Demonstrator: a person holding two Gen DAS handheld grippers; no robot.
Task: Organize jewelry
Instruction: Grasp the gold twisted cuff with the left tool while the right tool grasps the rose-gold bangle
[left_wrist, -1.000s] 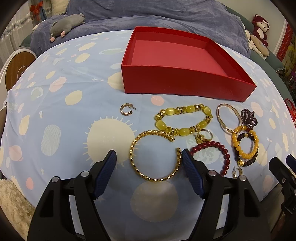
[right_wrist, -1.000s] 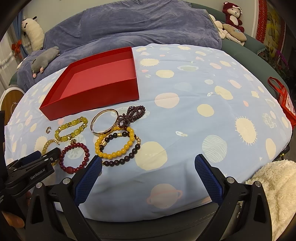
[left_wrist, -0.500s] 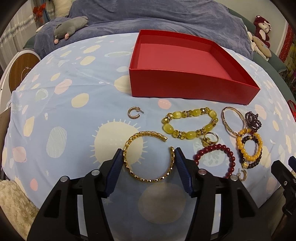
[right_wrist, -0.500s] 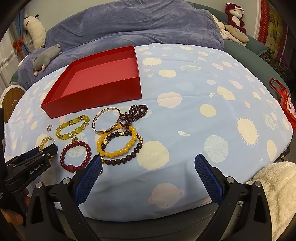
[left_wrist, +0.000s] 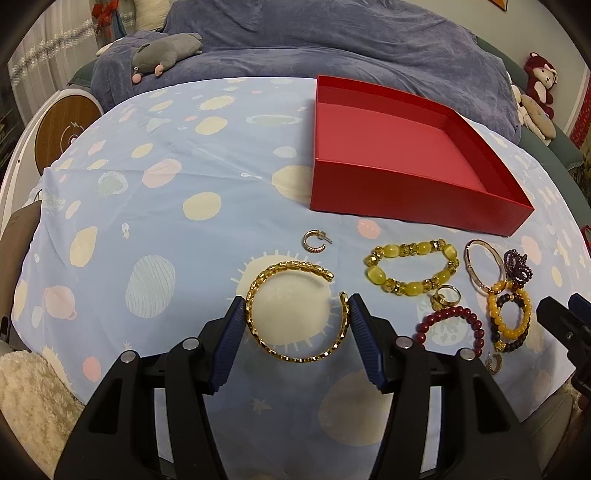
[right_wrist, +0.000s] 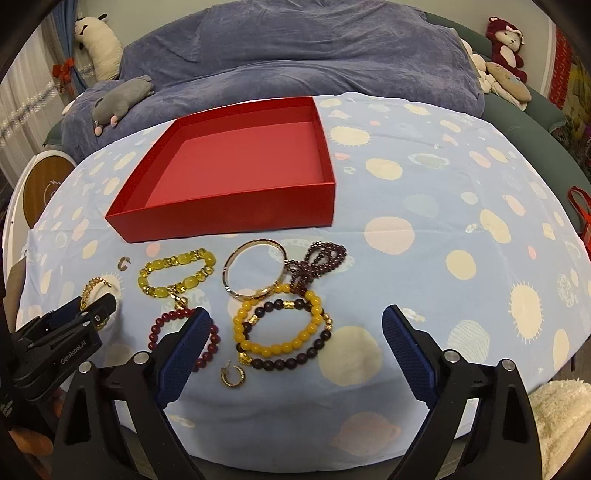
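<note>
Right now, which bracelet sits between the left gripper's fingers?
The open gold chain cuff, inside the left gripper. Unlike the beaded bracelets to its right, it is a plain gold band with a gap; the pads flank it.
</note>
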